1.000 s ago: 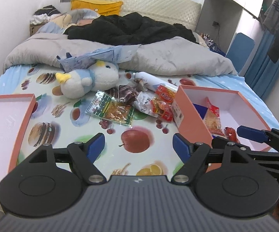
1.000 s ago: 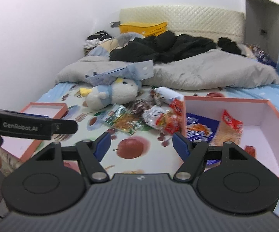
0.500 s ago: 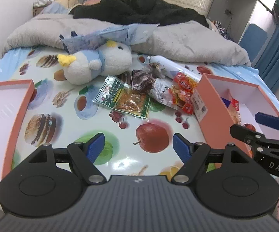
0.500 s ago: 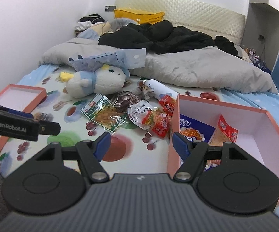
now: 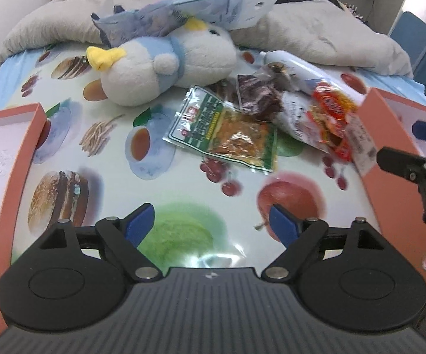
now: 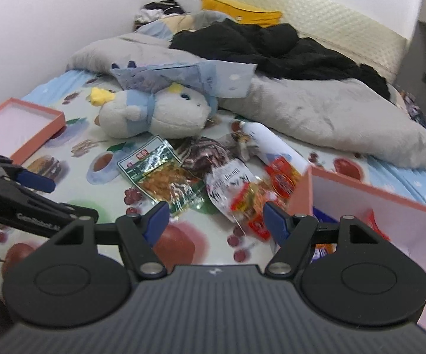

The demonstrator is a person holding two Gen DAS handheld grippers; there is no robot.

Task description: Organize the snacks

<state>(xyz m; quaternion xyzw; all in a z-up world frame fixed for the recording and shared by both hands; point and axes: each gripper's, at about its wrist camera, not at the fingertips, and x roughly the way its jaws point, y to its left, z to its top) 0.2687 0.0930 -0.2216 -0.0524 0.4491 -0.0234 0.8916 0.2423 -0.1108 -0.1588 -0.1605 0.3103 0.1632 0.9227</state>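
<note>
Flat, green packet slants toward plush

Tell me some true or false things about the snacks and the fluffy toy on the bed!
1. The plush toy lies on the printed sheet. True.
2. The left gripper squeezes the green snack packet. False: its jaws are opening, nothing between them.
3. A white bottle lies beside the snack pile. True.
4. The right gripper holds the toy. False: it is open and empty.
5. The pink box already holds some snacks. True.
</note>
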